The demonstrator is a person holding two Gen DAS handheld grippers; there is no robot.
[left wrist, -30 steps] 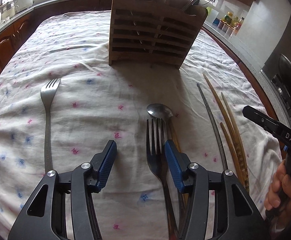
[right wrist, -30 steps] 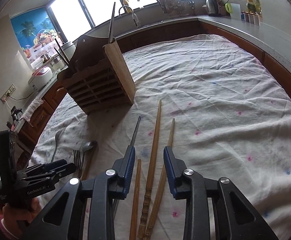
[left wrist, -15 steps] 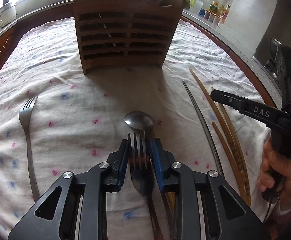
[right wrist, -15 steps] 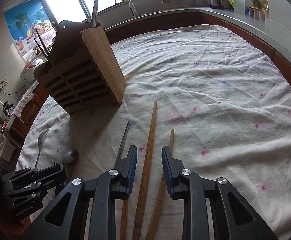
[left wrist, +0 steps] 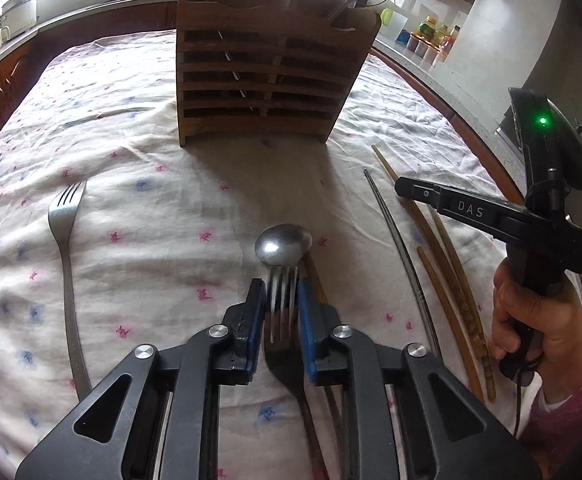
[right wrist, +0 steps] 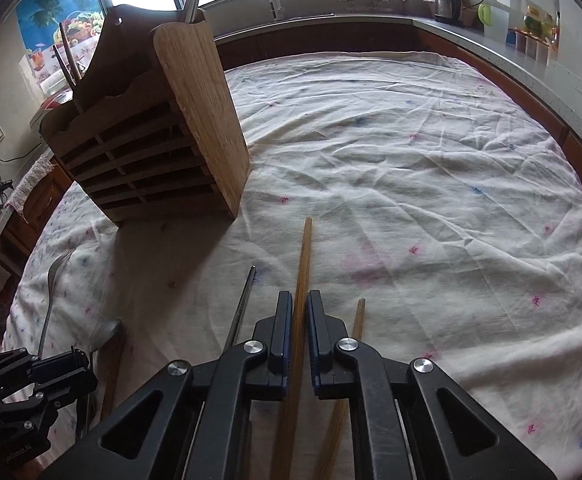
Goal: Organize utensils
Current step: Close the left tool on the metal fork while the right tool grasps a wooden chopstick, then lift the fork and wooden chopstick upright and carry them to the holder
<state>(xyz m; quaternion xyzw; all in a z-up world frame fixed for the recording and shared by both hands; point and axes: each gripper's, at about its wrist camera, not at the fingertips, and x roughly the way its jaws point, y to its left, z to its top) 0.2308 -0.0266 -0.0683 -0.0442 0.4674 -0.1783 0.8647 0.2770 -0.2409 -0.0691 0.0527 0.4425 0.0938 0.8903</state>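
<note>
Shiny metal fork (left wrist: pixel 281 312), matt wooden chopstick (right wrist: pixel 301 280), slatted wood holder (left wrist: pixel 267 80), wrinkled cloth (right wrist: pixel 411 200)

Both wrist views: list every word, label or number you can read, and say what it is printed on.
"DAS": white letters on the side of the right gripper, seen in the left wrist view.
Pale lettering on the body of the left gripper, at the lower left edge of the right wrist view: too blurred and cut off to read.
Labels on the jars on the counter: too small to read.
Nothing readable on the wooden holder or the tablecloth.

A fork (left wrist: pixel 281 312) is clamped at its tines by the closing left gripper (left wrist: pixel 279 300). A spoon (left wrist: pixel 284 243) is seen just beyond it, before the wooden rack (left wrist: pixel 267 76).
</note>
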